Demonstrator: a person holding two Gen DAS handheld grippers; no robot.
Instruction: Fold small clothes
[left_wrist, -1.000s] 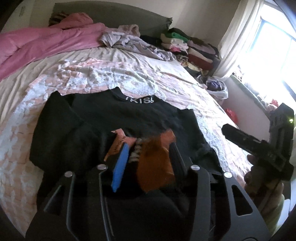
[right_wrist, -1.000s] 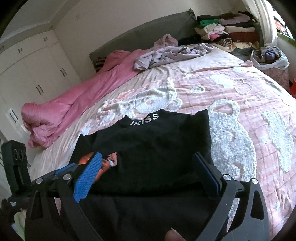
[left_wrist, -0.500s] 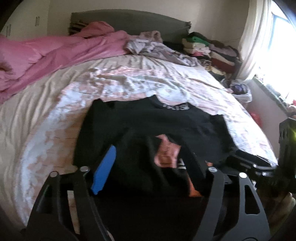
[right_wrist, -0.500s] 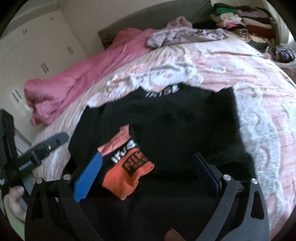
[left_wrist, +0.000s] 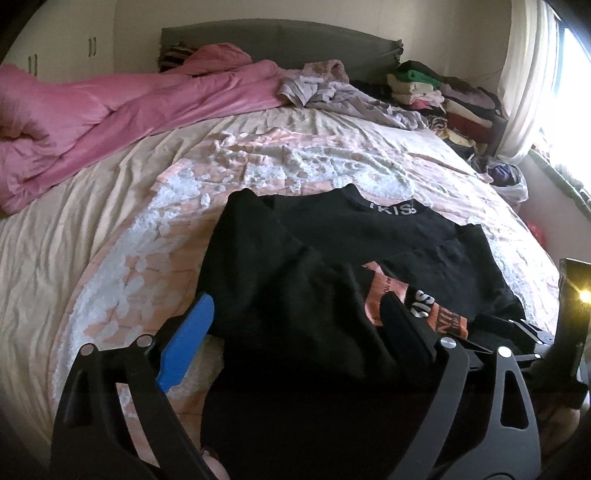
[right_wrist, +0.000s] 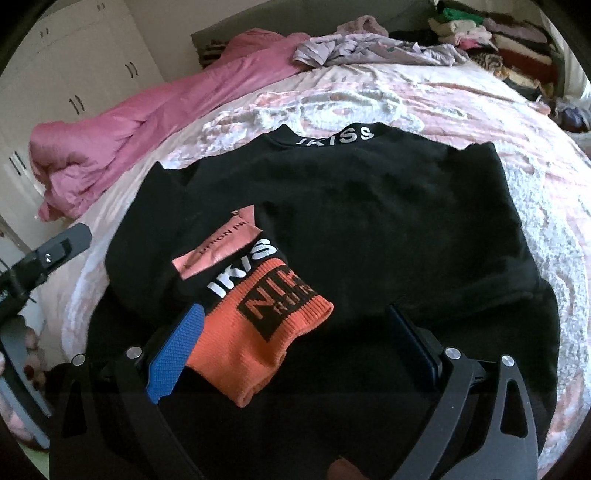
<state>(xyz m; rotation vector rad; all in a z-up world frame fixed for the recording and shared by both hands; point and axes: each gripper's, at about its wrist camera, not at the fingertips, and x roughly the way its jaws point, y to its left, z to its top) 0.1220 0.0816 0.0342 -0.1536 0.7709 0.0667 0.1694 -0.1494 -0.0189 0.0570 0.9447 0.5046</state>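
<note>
A black sweatshirt (right_wrist: 369, 206) with a white "IKISS" collar lies back-up on the bed; it also shows in the left wrist view (left_wrist: 332, 258). Its left sleeve is folded across the body, the orange ribbed cuff (right_wrist: 258, 332) lying on top near the hem; the cuff shows in the left wrist view (left_wrist: 447, 319). My left gripper (left_wrist: 295, 328) is open and empty over the sweatshirt's left side. My right gripper (right_wrist: 295, 350) is open and empty above the hem, its blue finger (right_wrist: 177, 350) beside the cuff.
A pink duvet (left_wrist: 110, 110) is bunched along the bed's far left. A grey garment (left_wrist: 343, 96) and a stack of folded clothes (left_wrist: 443, 96) lie at the headboard end. The pink and white bedspread (left_wrist: 129, 258) surrounds the sweatshirt. White wardrobes (right_wrist: 74, 74) stand left.
My left gripper let go of the orange cuff, opened and drew back to the left. The sleeve now lies folded on the body. My right gripper moved closer over the hem.
</note>
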